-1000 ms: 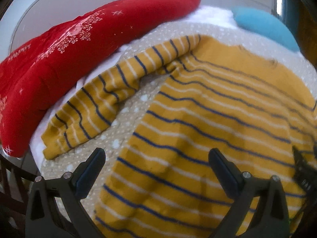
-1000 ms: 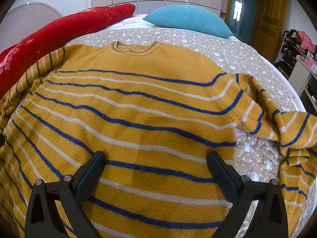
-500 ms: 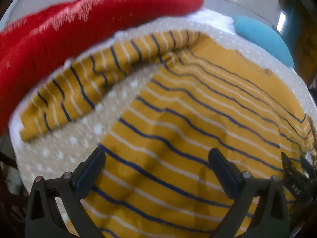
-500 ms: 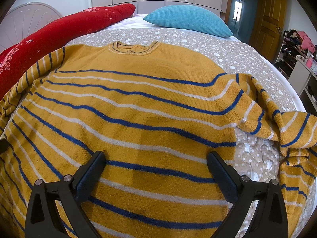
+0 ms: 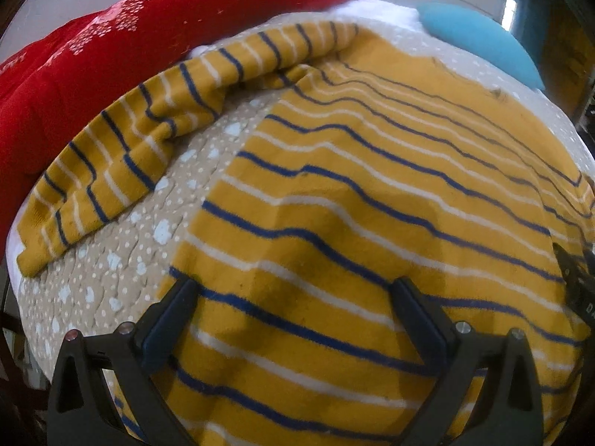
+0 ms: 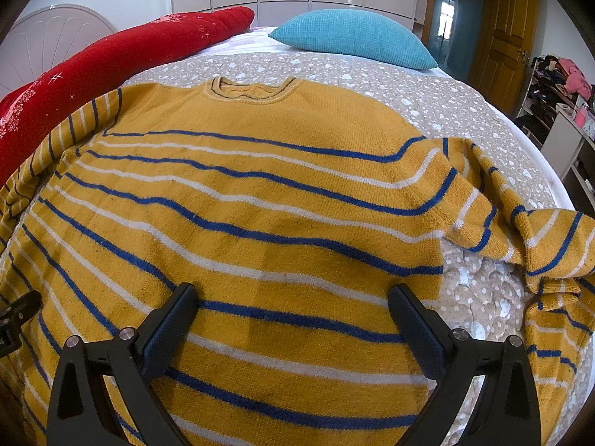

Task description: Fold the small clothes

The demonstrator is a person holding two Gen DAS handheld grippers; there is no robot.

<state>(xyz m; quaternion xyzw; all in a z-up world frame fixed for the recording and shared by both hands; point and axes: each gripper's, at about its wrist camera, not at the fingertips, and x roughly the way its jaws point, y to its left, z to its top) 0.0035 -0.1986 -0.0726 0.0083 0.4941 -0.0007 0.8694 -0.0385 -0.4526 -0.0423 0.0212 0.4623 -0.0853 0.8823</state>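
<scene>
A mustard-yellow sweater with blue and white stripes (image 6: 260, 193) lies spread flat on the bed, collar (image 6: 253, 89) at the far side. It also fills the left wrist view (image 5: 372, 204). Its left sleeve (image 5: 141, 141) stretches out toward the red quilt; its right sleeve (image 6: 528, 238) lies crumpled at the right. My left gripper (image 5: 293, 297) is open and empty over the sweater's lower left part. My right gripper (image 6: 293, 297) is open and empty over the lower middle of the sweater.
A red quilt (image 6: 111, 63) lies along the bed's left side, and shows in the left wrist view (image 5: 93, 63). A teal pillow (image 6: 353, 37) sits at the far end. The dotted beige bedspread (image 6: 446, 104) covers the bed. Shelves with clutter (image 6: 557, 89) stand at the right.
My left gripper has moved toward the sweater's body, so the left sleeve and quilt sit further up and left in its view. The right gripper has stayed still.
</scene>
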